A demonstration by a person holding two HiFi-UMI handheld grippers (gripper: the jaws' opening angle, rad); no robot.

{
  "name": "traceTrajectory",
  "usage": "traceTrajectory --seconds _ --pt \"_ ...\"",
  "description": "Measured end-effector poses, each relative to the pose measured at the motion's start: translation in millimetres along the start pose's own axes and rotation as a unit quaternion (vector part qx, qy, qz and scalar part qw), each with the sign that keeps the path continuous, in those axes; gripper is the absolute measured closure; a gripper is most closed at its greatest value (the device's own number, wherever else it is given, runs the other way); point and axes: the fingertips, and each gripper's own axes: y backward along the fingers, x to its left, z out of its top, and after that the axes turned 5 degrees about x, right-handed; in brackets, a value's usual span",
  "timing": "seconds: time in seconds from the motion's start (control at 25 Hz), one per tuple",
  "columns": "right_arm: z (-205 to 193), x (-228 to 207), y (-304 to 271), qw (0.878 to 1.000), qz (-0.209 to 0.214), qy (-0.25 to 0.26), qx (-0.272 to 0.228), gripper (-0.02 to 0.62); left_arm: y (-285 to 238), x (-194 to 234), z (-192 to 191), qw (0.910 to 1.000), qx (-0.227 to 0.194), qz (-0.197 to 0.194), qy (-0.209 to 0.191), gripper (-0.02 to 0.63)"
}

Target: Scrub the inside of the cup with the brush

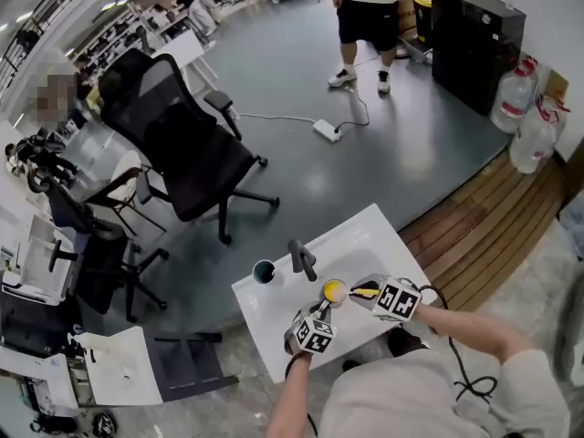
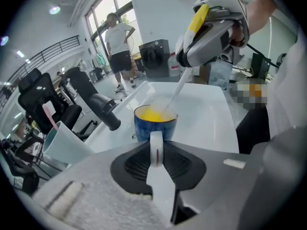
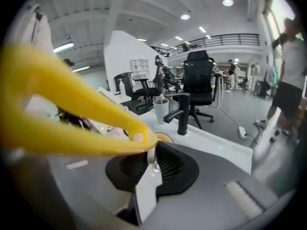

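Observation:
A blue cup with a yellow inside stands in the white sink basin. My left gripper is shut on the cup's white handle; in the head view this gripper sits just in front of the cup. My right gripper comes in from the right and is shut on the brush, whose yellow loop handle fills the right gripper view. The brush's pale stem slants down into the cup, and its head is hidden inside. The right gripper's jaws pinch the brush just below the yellow loop.
A black faucet rises at the basin's far edge, with a pale teal cup left of it. Black office chairs stand beyond. A person stands far off, and water jugs sit at the right wall.

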Motion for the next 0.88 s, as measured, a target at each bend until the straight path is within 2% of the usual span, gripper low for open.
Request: traceTrajectory --seconds 0.12,0.32,0.44,0.68,0.88 --pt "0.8 -8.6 2.4 0.998 -0.021 -0.053 -0.009 0.555 -2.1 -1.7 -0.9 0.9997 -0.007 0.002 0.023 0.546" --pt "3.2 -1.3 17.3 0.998 -0.037 -0.059 -0.008 0.555 -1.6 -3.4 -7.0 0.9977 -0.020 -0.005 0.064 0.545" --pt "2.9 1.2 27.5 0.996 -0.053 -0.063 -0.015 0.555 -0.9 -2.2 -3.1 0.9977 -0.026 -0.007 0.062 0.545" --pt "10.2 2.7 53.1 0.988 -0.095 -0.106 -0.059 0.555 8.4 0.2 2.8 0.9965 -0.044 -0.010 0.070 0.545" --pt "14.8 8.6 69.3 0.980 -0.120 -0.131 -0.091 0.555 13.7 2.3 -3.0 0.9944 -0.052 -0.010 0.092 0.545"
